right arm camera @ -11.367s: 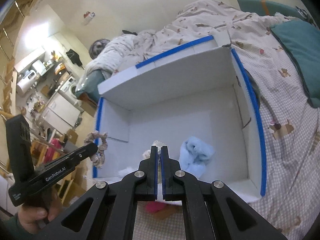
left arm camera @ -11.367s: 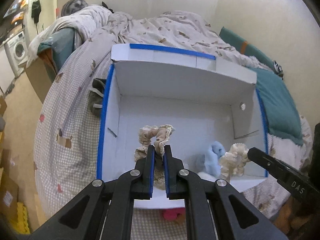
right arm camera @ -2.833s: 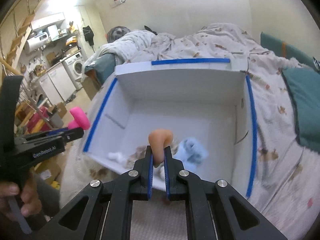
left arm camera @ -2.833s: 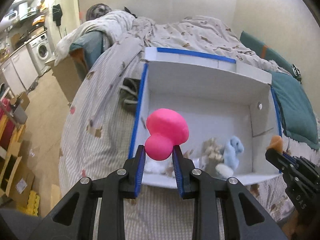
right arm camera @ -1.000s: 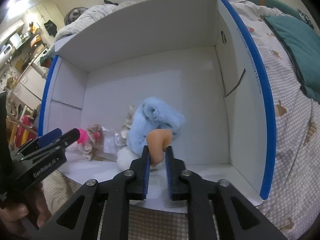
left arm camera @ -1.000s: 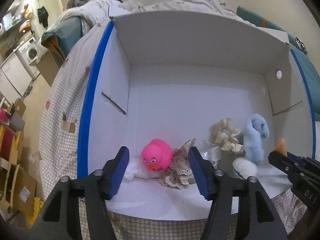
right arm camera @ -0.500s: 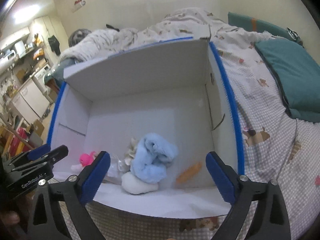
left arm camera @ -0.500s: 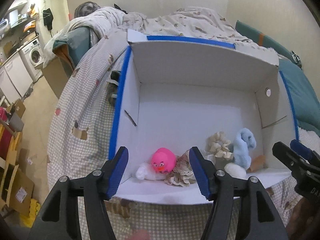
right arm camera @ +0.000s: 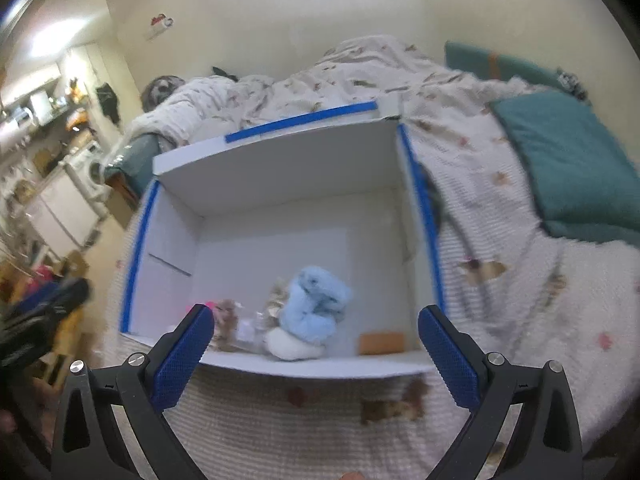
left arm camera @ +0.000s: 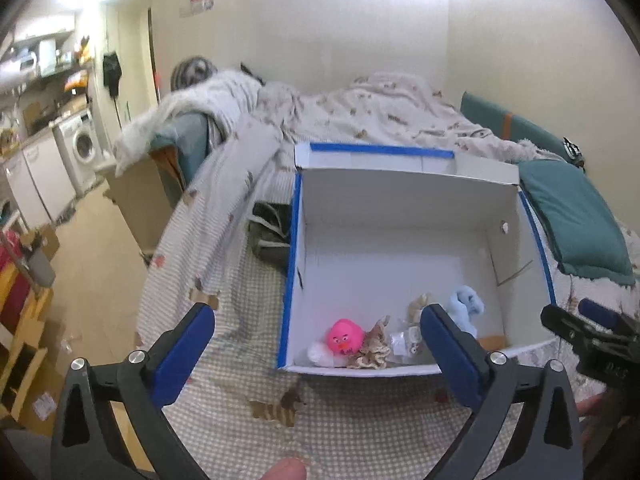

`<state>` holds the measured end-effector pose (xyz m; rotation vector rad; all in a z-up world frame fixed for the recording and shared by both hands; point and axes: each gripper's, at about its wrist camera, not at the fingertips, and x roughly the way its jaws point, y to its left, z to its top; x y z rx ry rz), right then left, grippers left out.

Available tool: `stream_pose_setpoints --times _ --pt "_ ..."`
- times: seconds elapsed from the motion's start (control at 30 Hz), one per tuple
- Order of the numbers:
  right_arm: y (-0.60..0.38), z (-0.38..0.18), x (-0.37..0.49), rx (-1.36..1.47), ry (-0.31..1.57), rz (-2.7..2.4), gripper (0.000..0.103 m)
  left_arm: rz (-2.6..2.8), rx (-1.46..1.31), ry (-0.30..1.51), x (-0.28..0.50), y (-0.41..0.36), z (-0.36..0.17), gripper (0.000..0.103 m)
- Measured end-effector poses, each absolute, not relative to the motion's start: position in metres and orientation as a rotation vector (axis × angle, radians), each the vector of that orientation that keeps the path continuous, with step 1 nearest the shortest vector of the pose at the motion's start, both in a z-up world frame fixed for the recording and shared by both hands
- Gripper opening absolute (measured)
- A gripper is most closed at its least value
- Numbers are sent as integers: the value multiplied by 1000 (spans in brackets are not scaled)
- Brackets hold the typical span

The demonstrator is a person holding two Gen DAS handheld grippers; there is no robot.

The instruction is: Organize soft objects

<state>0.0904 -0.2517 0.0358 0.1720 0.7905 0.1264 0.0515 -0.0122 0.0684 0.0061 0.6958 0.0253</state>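
Note:
A white cardboard box [left arm camera: 404,256] with blue tape edges sits on the bed; it also shows in the right wrist view [right arm camera: 280,184]. Along its near wall lie a pink duck [left arm camera: 345,337], a beige scrunchie [left arm camera: 374,350], a light blue plush [left arm camera: 464,306] [right arm camera: 316,306], a white soft ball [right arm camera: 292,346] and an orange piece [right arm camera: 382,342]. My left gripper [left arm camera: 318,356] is wide open and empty, held back above the checked bedspread before the box. My right gripper [right arm camera: 316,354] is wide open and empty, also before the box.
A teal pillow [left arm camera: 576,216] [right arm camera: 576,168] lies right of the box. A dark cloth item [left arm camera: 270,232] lies at the box's left outer wall. A rumpled duvet [left arm camera: 360,120] fills the far bed. Floor, cartons and a washing machine [left arm camera: 80,148] are at the left.
Both grippers pulled back and up from the box and the left opened wider. Over the earlier frames the pink duck and the orange piece were let go into the box.

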Motion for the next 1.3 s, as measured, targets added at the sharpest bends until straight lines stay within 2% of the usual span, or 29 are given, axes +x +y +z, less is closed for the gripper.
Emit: stream_pose_setpoints --times 0.33,1.3 --pt "-241 23 38 114 745 100 103 45 -37 749 8 -7 43 103" --pt "-235 15 46 95 757 70 103 40 -41 736 9 -14 30 103"
